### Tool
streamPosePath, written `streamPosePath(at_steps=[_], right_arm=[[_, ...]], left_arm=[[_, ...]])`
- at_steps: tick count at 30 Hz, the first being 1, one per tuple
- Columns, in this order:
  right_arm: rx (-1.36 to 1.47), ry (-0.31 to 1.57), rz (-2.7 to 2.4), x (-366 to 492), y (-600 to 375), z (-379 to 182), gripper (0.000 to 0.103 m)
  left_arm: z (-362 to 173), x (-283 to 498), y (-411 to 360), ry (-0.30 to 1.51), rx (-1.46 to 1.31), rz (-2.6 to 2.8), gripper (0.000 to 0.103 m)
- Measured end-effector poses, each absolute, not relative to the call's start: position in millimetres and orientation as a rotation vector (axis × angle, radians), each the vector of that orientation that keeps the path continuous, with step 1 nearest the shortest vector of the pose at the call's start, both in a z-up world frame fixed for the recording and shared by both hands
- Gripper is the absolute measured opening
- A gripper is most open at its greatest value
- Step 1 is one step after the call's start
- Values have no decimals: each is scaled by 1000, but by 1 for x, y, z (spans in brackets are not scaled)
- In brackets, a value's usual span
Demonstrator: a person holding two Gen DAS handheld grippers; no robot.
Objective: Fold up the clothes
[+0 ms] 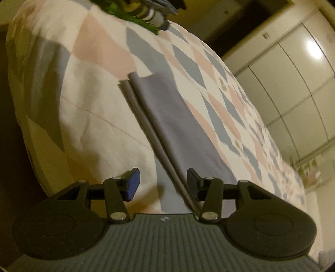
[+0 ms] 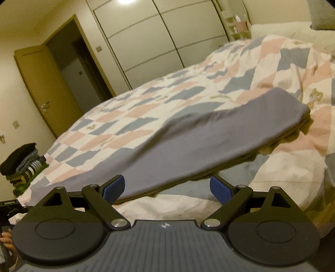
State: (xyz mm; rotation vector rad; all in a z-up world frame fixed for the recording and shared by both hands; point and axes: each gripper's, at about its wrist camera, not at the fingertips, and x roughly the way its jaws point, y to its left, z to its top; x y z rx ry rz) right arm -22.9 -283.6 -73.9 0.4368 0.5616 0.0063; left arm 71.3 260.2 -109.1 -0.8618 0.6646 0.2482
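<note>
A: What is shown in the left wrist view?

B: A grey folded garment [image 1: 167,125] is seen lying as a long strip on the patterned quilt [image 1: 88,108] of the bed, reaching from near the bed's near edge toward its middle. Stacked layers are shown along its left side. The left gripper [image 1: 163,184] is held over the strip's near end, and its jaws are parted. The layered edge passes between the blue pads [image 1: 132,184], closer to the right one, but no pad is seen pressing on it, so the tool is released.

A: Is anything else carried by the bed there?

B: A pile of folded clothes [image 1: 146,14], with green and striped pieces, is seen at the far edge.

A: And the right wrist view?

B: The same grey garment [image 2: 188,142] is seen stretched across the quilt [image 2: 146,104], close to the near edge of the bed. The right gripper [image 2: 167,188] is held at that edge, its jaws spread wide, with the garment's near border between the pads [image 2: 114,189]. Nothing is clamped. The pile of clothes [image 2: 25,163] is seen at the bed's far left corner. Wardrobe doors [image 2: 157,37] and an open room door [image 2: 48,87] are seen behind.
</note>
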Motion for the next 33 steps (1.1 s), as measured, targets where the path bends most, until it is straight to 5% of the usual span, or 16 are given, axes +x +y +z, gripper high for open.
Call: streamPosePath(at_steps=[14,16,18,20,33], right_arm=[[481,620,52,58,-285,-107,90],[485,625,56,67,-286,-111,89],[493,631,56,73,-289,-116,89],[500,635,51,78,-293,-120,88],[587,586,-8,73,-341,-126,86]], left_arm=[[-119,108,275,585,-890,335,43],[-116,115,271,584,-853,344,36],[-110,121,264,590,-791,351,15],[-100,126,252,589,-702,358,8],[-16,128,-1,386,-49,-269,8]])
